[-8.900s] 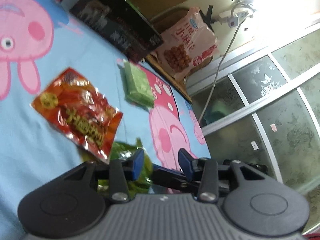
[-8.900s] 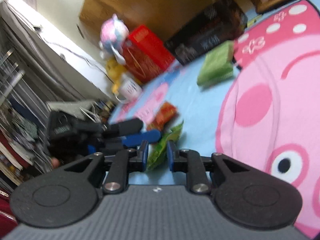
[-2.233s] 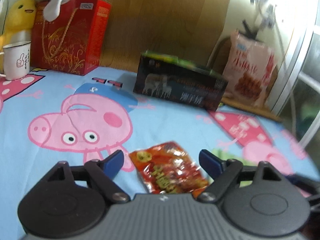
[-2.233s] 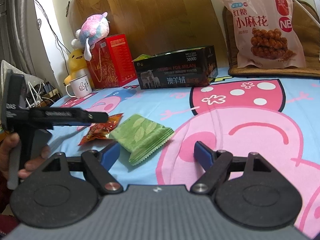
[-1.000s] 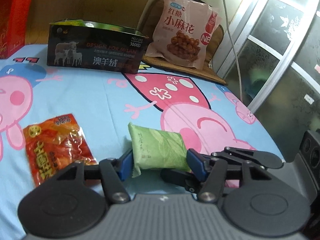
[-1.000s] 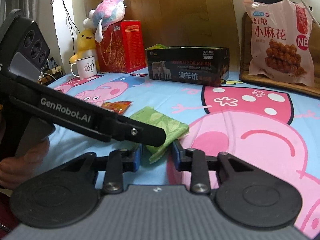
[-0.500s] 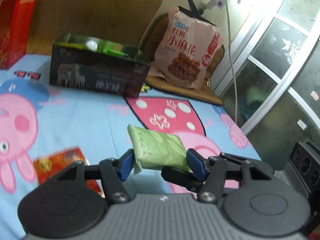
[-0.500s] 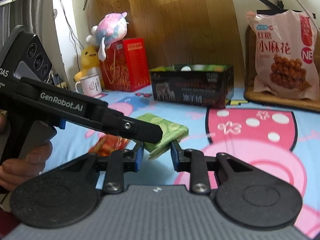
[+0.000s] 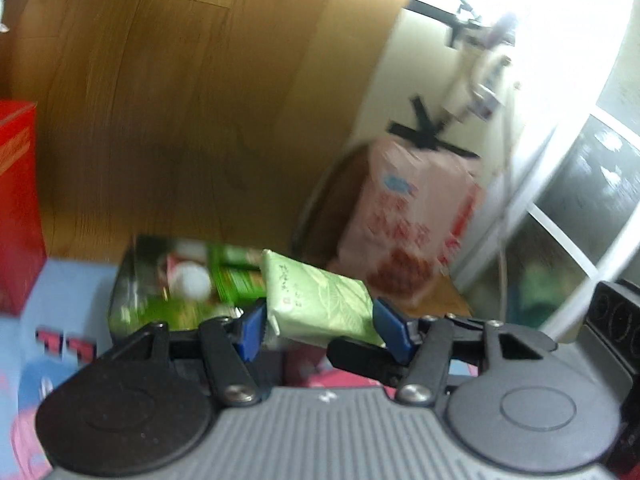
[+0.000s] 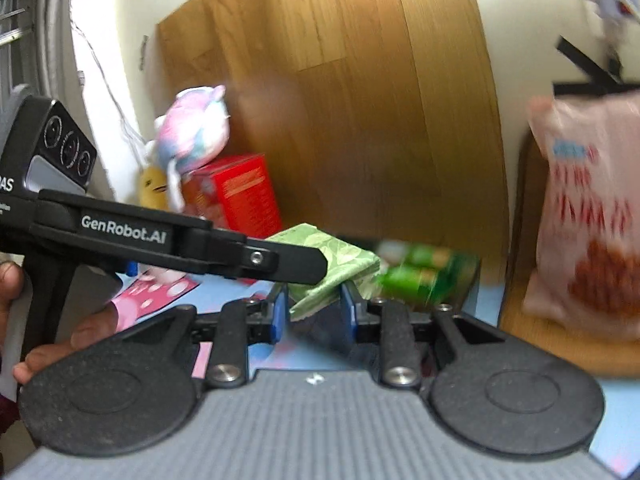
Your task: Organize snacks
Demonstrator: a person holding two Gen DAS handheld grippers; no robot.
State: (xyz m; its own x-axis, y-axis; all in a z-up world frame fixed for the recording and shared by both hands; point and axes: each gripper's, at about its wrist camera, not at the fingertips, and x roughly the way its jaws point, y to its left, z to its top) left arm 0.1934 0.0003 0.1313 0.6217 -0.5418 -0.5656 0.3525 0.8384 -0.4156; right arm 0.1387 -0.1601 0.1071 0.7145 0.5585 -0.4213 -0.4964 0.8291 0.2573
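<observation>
A light green snack packet (image 9: 320, 296) is held in the air by both grippers. My left gripper (image 9: 320, 328) is shut on its two sides. My right gripper (image 10: 314, 312) is shut on one corner of the green packet (image 10: 336, 264). Just beyond the packet stands the dark open box (image 9: 176, 280), with green packs and a white round item inside; it shows in the right wrist view (image 10: 428, 276) too. The left gripper's black body (image 10: 160, 240) crosses the right wrist view from the left.
A large pink snack bag (image 9: 412, 232) leans on a wooden stand at the right (image 10: 592, 220). A red box (image 10: 236, 196) with a plush toy (image 10: 192, 132) on it stands at the left. A wooden board (image 9: 180, 100) backs the bed. Both views are blurred.
Both grippers have lifted the green packet higher and carried it toward the dark box. The bed sheet and red snack packet have dropped out of view.
</observation>
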